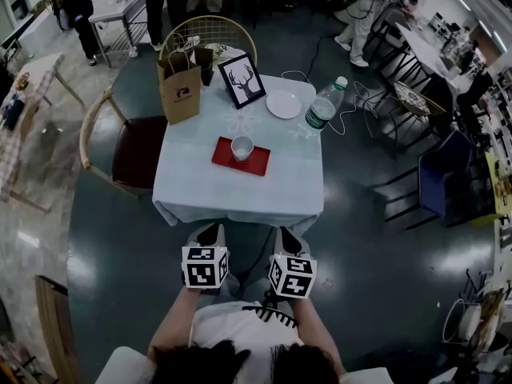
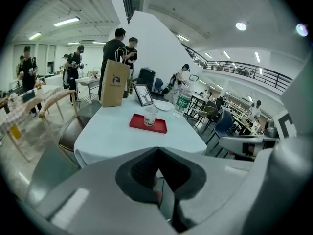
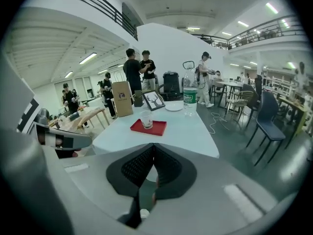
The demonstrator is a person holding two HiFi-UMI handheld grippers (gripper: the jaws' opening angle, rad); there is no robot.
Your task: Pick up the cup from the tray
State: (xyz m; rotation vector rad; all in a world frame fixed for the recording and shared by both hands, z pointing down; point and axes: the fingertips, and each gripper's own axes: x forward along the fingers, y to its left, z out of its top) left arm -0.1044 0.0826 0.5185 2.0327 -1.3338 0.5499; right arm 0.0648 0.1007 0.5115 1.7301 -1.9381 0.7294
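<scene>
Task not started: cup (image 1: 242, 147) sits upright on the red tray (image 1: 258, 166), untouched, mid-table and a bit toward the far side of the white tablecloth (image 1: 240, 194). Left gripper (image 1: 210, 234) and right gripper (image 1: 290, 241) both hang off the table's near edge, well apart from the cup. Both are clenched, tips together, with nothing between the jaws in either gripper view. Everything is left to do: reach in, open, close on the cup, lift it. The cup looks like a small white paper cup with some print on its side, wider at the rim and open on top; I can't tell if there's anything in it. It stands toward the tray's left end, clear of the plate (image 1: 283, 104) and bottle (image 1: 323, 107), so access looks free.
</scene>
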